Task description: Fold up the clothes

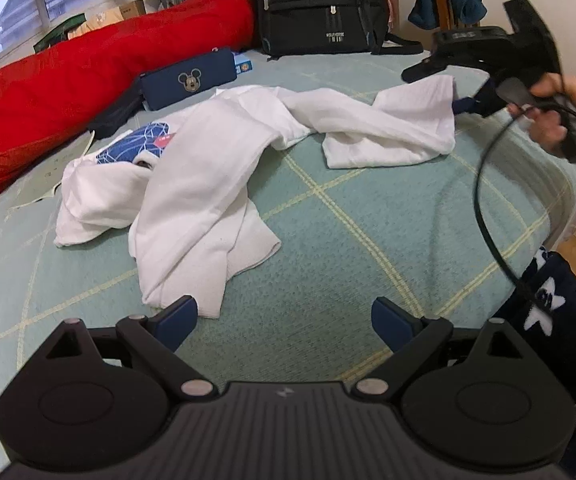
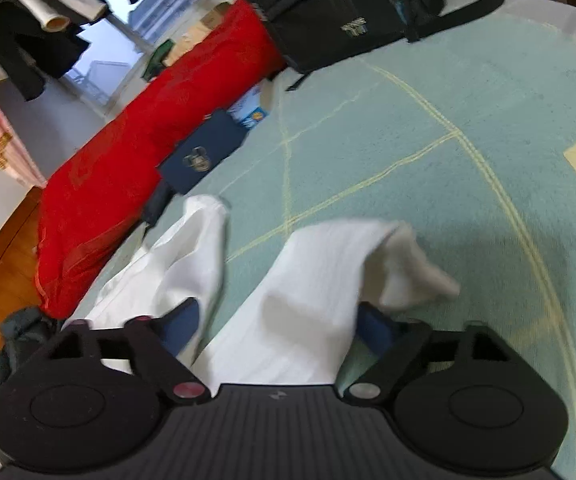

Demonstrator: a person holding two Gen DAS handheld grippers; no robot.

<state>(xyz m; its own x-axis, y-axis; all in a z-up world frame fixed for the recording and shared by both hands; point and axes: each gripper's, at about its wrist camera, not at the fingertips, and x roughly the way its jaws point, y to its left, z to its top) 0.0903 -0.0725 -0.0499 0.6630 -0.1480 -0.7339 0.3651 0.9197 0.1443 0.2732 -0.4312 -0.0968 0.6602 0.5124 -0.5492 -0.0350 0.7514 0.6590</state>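
White garment [image 1: 224,168] sprawls crumpled lower left to upper right on bed [image 1: 368,240] | right hand-held gripper [image 2: 276,320] nearer, spread wide astride its end | left hand-held gripper [image 1: 284,320] wide, empty

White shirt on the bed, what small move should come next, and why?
Probably close the right gripper on the white shirt: cloth already lies between its open fingers, while the left gripper hangs open and empty.

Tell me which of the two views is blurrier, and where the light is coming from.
Right wrist view: motion blur smears the white garment and the bedspread lines; daylight enters through the window at upper left. Left wrist view: sharper, evenly lit, with fisheye bending at the edges.
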